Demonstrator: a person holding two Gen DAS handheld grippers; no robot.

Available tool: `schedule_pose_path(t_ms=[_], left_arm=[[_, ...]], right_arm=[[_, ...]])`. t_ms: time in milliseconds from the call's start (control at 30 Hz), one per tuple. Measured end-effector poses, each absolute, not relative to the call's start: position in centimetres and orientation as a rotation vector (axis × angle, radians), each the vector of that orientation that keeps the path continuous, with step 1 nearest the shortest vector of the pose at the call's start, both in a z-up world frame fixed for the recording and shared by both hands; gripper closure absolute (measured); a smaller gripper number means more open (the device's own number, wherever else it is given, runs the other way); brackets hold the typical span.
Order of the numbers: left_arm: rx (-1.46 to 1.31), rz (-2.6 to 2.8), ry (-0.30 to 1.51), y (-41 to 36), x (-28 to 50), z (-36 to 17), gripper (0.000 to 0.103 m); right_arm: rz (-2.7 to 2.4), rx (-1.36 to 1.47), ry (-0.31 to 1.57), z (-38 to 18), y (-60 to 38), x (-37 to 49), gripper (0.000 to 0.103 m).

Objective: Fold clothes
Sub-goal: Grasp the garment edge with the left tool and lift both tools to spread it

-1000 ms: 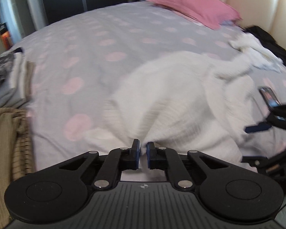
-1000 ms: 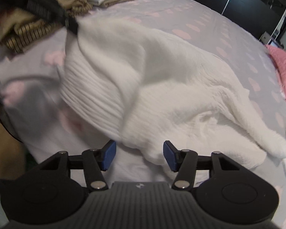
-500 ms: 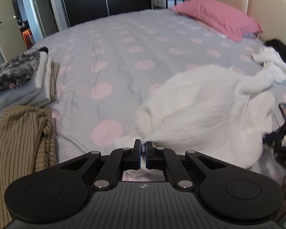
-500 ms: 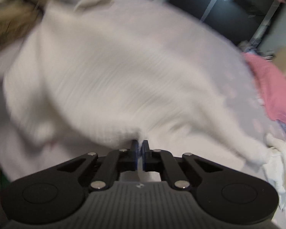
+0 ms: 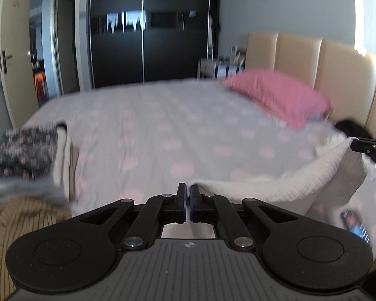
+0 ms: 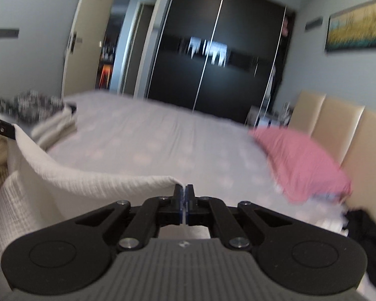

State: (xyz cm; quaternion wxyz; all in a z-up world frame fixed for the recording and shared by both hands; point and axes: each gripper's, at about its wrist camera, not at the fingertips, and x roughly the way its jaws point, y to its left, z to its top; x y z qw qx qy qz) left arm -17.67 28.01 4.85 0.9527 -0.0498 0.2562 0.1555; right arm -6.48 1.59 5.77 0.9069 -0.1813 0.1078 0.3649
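A white ribbed garment (image 5: 283, 188) hangs stretched between my two grippers above the bed (image 5: 178, 130). My left gripper (image 5: 188, 190) is shut on one edge of it. My right gripper (image 6: 183, 192) is shut on the other edge, and the cloth (image 6: 87, 180) sags away to the left. The right gripper also shows at the right edge of the left wrist view (image 5: 371, 148). The left gripper shows at the left edge of the right wrist view (image 6: 0, 128). The lower part of the garment is hidden below both views.
A stack of folded clothes (image 5: 25, 150) lies on the bed's left side, with a tan striped garment (image 5: 25, 223) in front. A pink pillow (image 5: 278, 95) and dark clothes (image 5: 351, 128) lie near the headboard. A phone (image 5: 356, 225) lies at the right.
The right gripper closed on the white garment. Both grippers rose and lifted it off the bed, so it now hangs between them.
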Motion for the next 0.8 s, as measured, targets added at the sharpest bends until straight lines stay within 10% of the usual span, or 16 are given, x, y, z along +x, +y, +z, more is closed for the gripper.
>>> schedule_pose_path(t_ms=[433, 800], left_arm=[[-0.071, 0.277, 0.148, 26.1, -23.3, 17.1, 0.103], [-0.024, 0.316, 0.518, 27.6, -17.9, 8.8, 0.103]], right_arm=[[0.713, -0.252, -0.13, 17.8, -1.7, -11.2, 0.101], [0.813, -0.42, 0.197, 8.4, 2.0, -9.0, 0.101]])
